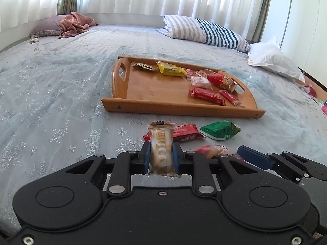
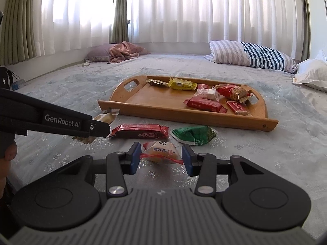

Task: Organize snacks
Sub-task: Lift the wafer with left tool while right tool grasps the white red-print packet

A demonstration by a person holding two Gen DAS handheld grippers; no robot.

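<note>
The left tool (image 1: pixel 161 156) is clamped on a tan wafer packet (image 1: pixel 160 147), its blue pads pressing the wrapper's two long sides, and the packet stands up off the bed. The right tool (image 2: pixel 161 159) has its jaws apart, straddling a pale packet with red ends (image 2: pixel 159 152) that lies on the bedspread (image 2: pixel 61 85); the pads look close to the wrapper's twisted ends but I cannot tell whether they touch.

Just beyond lie a long red bar (image 2: pixel 140 131) and, to its right, a green pouch (image 2: pixel 194 134). Farther still sits the wooden tray (image 2: pixel 143 110), with several snacks gathered at its far and right parts and bare wood at its near left.

To do this step well, the left tool should probably carry the wafer packet high enough to clear the tray's near rim, then release it low over the bare near-left wood so it lies flat. The right tool should likely close on the pale packet's body rather than its thin ends, gently, since the wrapper would crumple and the soft bed gives under pressure
</note>
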